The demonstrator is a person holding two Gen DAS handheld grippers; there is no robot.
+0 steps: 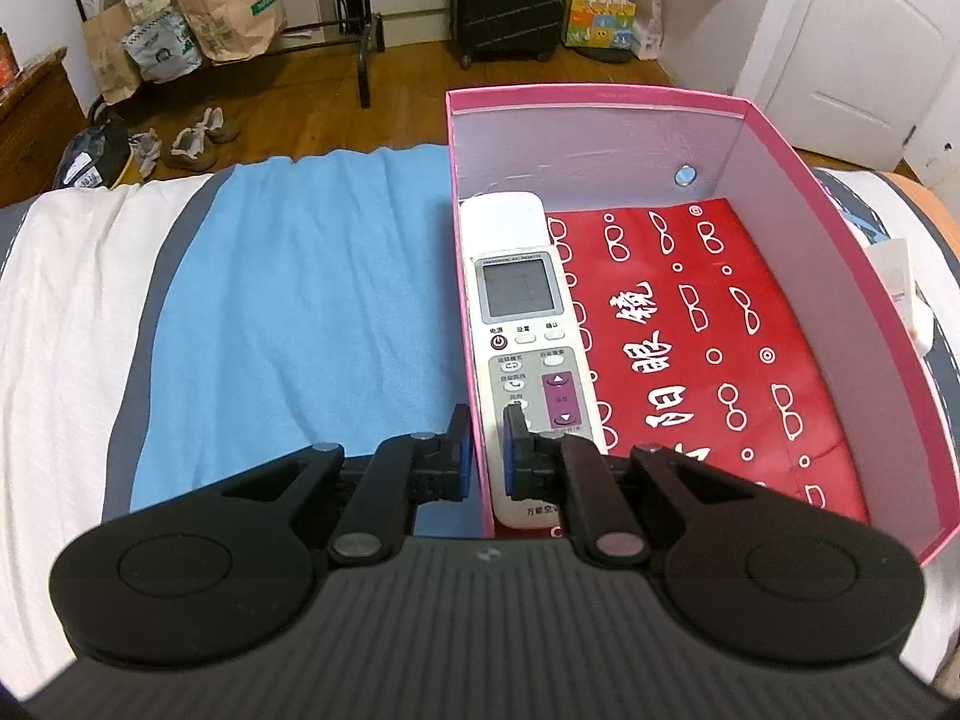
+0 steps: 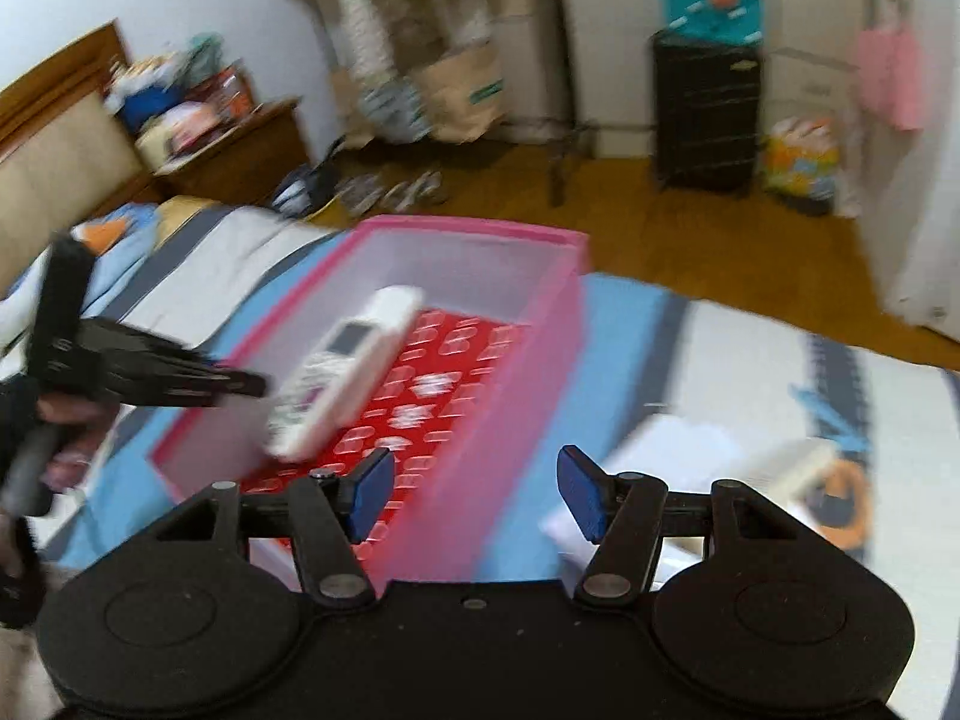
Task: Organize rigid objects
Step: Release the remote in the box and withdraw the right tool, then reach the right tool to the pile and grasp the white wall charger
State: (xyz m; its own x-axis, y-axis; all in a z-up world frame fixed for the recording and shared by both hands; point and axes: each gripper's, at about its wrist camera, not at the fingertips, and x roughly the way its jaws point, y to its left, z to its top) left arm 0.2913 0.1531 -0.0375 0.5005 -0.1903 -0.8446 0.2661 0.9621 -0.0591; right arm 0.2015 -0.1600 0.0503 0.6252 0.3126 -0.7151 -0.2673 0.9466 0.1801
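My left tool (image 1: 487, 450) pinches the pink box (image 1: 840, 252) wall at lower centre; the remote (image 1: 522, 324) is already inside. Right tool (image 2: 474, 495) gapes empty, and stuff at lower right looks still unsorted.

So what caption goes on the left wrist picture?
Left claw pinching the pink box's wall beside the white AC remote.

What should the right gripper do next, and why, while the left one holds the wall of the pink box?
Probably it should swing to the white items on the bed beside the pink box and pick one up. The right gripper is open and empty, the remote already lies inside, and the left gripper is clamped on the box wall, steadying it.
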